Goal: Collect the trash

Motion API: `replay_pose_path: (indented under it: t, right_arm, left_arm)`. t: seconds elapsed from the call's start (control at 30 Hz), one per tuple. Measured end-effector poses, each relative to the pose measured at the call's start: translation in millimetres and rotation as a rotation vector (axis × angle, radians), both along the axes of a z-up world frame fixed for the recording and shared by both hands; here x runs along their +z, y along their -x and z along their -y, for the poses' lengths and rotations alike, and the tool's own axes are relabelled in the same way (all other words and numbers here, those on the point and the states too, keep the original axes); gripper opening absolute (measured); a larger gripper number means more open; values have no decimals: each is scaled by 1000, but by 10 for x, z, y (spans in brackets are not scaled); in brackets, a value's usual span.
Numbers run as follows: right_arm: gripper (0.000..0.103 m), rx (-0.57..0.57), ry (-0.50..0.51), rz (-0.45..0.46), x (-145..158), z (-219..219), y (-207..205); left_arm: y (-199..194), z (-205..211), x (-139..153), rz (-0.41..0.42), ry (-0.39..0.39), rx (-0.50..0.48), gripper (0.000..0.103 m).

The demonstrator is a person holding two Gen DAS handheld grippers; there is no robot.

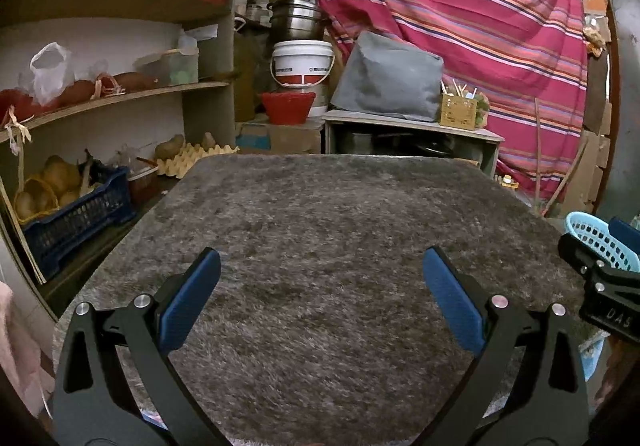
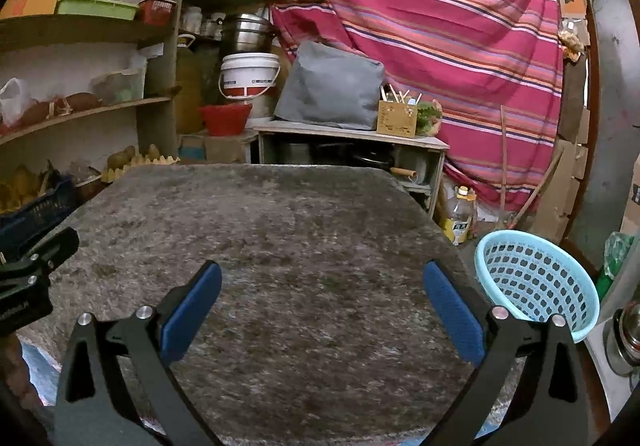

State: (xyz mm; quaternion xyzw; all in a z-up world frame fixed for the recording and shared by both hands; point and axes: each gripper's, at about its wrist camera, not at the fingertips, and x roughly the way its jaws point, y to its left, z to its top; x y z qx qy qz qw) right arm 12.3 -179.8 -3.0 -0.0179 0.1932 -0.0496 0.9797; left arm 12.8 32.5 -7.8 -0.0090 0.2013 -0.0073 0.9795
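Light blue perforated plastic basket (image 2: 538, 282) sits off table's right edge, just beside my right gripper (image 2: 322, 296). Both my grippers, left gripper (image 1: 322, 294) too, hover over shaggy grey-brown rug-covered table (image 2: 280, 230), blue-padded jaws spread wide, holding nothing.

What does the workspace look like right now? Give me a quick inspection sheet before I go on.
Surface: grey shaggy mat covers the table; no trash seen on it.
Job's things: light blue perforated basket beside the table's right edge; what it holds cannot be seen.
Clutter: nothing seen on the mat.
Grippers: left gripper open over the mat, holding nothing; right gripper open, holding nothing.
Cables: nothing seen.
Surroundings: wooden shelves at left with a dark blue crate and egg tray; white bucket, red bowl and grey bag behind; striped cloth at the back; bottle on the floor.
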Motion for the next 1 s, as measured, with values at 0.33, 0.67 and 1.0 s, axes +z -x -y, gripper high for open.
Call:
replay_pose_path:
  t: [0.33,0.67,1.0]
  right_arm:
    - [99,2,28,11,15,-62,-5]
    - [99,4,18,19,39,-54,7]
    - [99,7,16,15,40,-69,4]
  left_arm:
    - [-20,-42,28,10,5,11,98]
    - [-10,-58,57,24,-6,18,98]
    - [-1,-75,51,26,1,16,98]
